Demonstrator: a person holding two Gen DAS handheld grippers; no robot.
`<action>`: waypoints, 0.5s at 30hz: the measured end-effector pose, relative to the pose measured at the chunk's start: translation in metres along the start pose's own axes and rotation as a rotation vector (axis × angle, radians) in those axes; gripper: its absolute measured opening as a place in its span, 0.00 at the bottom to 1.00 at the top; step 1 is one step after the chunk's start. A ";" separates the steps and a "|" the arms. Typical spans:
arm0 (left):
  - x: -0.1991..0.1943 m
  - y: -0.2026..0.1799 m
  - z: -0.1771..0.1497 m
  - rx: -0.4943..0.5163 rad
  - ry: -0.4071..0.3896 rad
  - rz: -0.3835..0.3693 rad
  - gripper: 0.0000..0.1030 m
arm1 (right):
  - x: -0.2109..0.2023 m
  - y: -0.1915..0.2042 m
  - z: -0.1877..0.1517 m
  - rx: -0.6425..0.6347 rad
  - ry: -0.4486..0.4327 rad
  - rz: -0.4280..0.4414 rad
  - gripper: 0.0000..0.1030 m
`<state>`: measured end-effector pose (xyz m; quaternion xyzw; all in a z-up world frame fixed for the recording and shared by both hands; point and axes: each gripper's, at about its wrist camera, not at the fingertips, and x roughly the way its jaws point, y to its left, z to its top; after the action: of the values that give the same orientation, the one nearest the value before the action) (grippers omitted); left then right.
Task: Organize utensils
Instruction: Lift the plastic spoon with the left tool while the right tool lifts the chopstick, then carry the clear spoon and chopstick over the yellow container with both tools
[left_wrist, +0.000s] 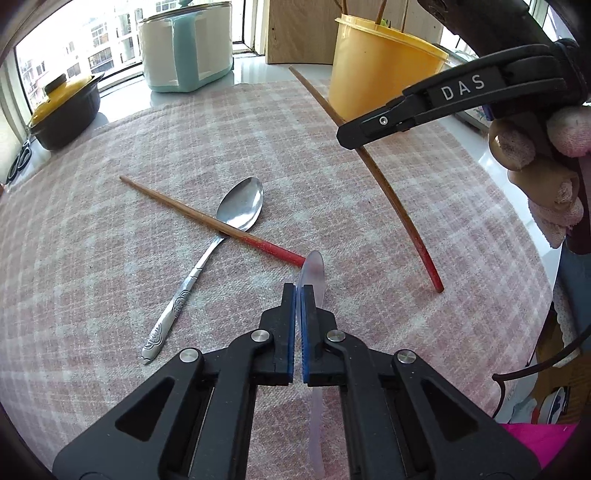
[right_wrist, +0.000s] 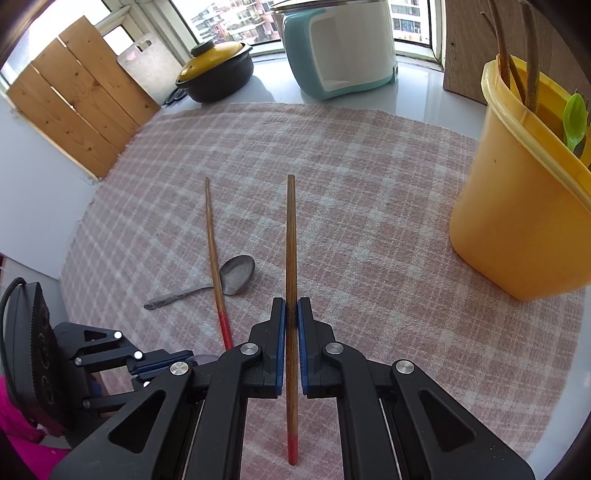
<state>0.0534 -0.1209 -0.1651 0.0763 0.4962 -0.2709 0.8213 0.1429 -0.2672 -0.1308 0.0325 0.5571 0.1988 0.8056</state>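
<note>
A chopstick is pinched in the right gripper, long axis running fwd along the fingers; the yellow holder stands far right, nearer this arm. A clear plastic spoon is clamped in the left gripper. Metal spoon w/ 2nd chopstick across it is left on the table.

Cloth: pink-and-white plaid. Chopsticks brown wood, red-tipped; metal spoon silver with embossed handle; plastic spoon translucent pale lilac. Tub yellow-orange, holding a lime-green spoon; gripper pads blue on black.
</note>
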 end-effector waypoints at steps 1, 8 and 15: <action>-0.004 0.003 0.001 -0.017 -0.008 -0.010 0.00 | -0.003 0.000 -0.002 0.003 -0.010 0.001 0.05; -0.039 0.019 0.010 -0.105 -0.094 -0.046 0.00 | -0.036 0.007 -0.014 0.002 -0.093 -0.002 0.05; -0.075 0.027 0.033 -0.129 -0.210 -0.055 0.00 | -0.074 0.005 -0.018 0.016 -0.194 -0.015 0.05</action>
<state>0.0661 -0.0839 -0.0881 -0.0192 0.4258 -0.2675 0.8641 0.1026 -0.2916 -0.0710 0.0538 0.4783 0.1841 0.8570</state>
